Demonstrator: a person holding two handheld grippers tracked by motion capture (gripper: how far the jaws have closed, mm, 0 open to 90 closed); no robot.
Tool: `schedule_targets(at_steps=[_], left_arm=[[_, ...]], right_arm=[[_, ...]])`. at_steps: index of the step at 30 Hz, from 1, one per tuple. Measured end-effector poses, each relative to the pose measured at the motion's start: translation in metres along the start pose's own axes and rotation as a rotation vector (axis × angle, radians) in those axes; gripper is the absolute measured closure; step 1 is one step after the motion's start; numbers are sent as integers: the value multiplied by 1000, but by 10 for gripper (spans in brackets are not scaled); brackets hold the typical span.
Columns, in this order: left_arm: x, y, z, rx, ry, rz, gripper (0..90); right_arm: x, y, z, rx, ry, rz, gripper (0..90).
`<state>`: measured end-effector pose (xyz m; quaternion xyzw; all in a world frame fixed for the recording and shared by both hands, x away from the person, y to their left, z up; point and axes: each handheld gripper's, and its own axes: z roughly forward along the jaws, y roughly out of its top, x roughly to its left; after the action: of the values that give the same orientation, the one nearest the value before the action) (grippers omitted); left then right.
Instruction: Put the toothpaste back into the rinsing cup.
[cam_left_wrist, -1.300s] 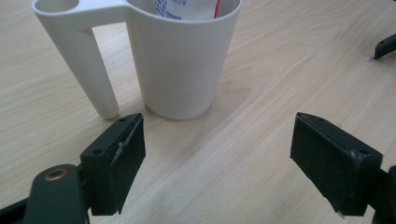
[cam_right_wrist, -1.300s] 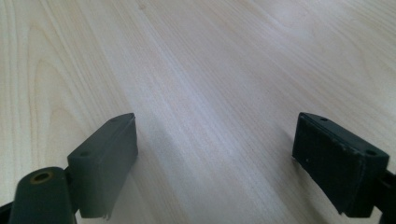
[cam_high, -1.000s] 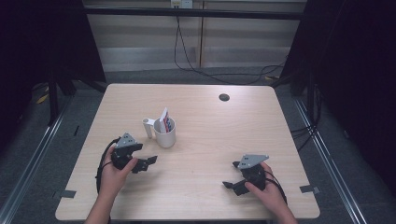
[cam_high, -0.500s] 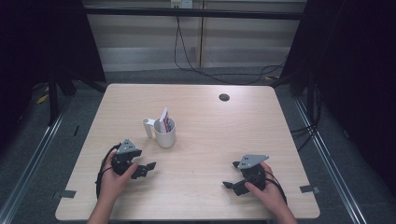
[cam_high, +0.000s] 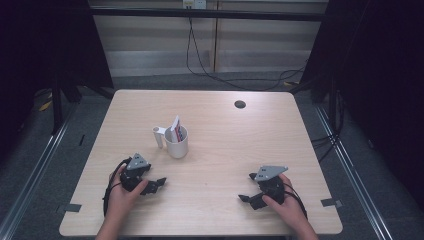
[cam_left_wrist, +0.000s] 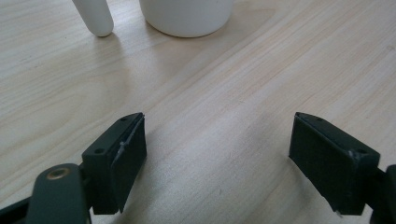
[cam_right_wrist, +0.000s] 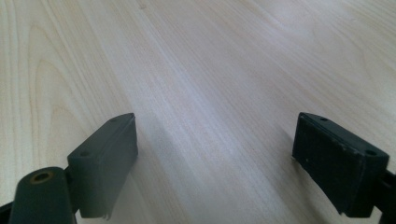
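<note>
A white cylindrical mug (cam_high: 176, 142) with a side handle stands on the pale wooden desk (cam_high: 235, 145), a red-and-white packet (cam_high: 175, 124) upright inside. It is likely rigid, smooth and breakable (best taken by the handle or rim). The left gripper (cam_high: 159, 183) rests nearby, jaws wide and empty; the right gripper (cam_high: 243, 199) likewise, well apart.

Each hand-held gripper (cam_high: 156, 184): black body, grey 3-cornered top plate, black cable (brass-coloured screw by jaw).
</note>
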<state>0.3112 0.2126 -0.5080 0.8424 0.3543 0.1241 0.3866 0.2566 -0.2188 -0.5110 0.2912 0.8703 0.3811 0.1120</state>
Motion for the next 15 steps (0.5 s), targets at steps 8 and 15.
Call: schedule_targets(at_steps=[8, 15], left_arm=[[-2, 0, 1, 9, 19, 33, 189], [-3, 0, 2, 17, 29, 33, 163]], right_arm=[[0, 0, 0, 0, 0, 1, 135], [1, -1, -1, 2, -1, 1, 135]])
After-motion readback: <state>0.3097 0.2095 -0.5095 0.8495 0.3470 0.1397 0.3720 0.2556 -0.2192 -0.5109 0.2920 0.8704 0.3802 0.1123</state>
